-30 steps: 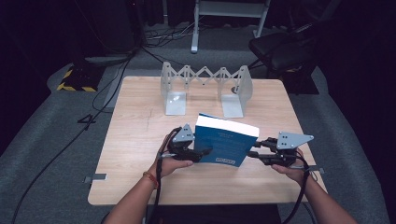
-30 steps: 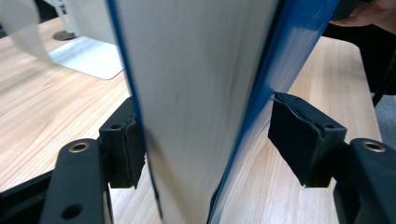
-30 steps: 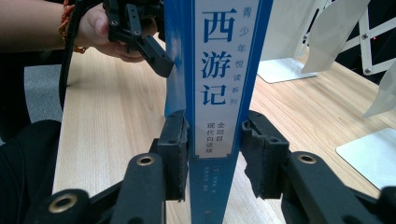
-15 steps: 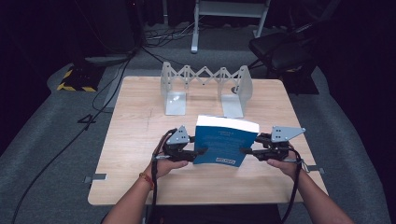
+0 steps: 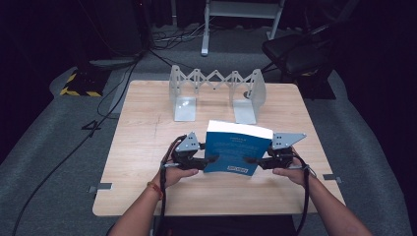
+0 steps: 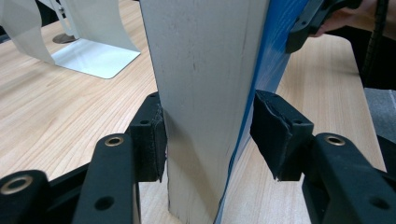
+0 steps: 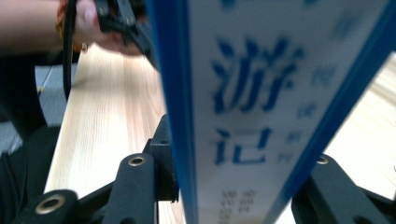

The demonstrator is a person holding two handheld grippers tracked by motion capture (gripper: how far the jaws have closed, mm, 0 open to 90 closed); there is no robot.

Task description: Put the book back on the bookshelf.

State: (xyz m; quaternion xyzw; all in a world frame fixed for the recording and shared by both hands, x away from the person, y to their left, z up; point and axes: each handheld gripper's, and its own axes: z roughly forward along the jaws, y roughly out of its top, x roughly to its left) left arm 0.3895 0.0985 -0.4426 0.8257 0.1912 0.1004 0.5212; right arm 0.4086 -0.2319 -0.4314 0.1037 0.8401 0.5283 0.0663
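Both grippers have shifted the blue book (image 5: 235, 153) toward 12 o'clock; left gripper (image 5: 210, 159) and right gripper (image 5: 250, 160) seemingly clamp it upright over the table (image 5: 142, 128). Next, the bookend rack (image 5: 216, 83).

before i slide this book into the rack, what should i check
1. left tongs grip on the book page edge: ok, just closed onto it, pads on both sides.
2. right tongs grip on the spine: ok, book between them, though they just eased wider.
3. book standing upright: ok.
4. book's bottom edge off the table: cannot tell.
5. rack free between its end plates: ok.
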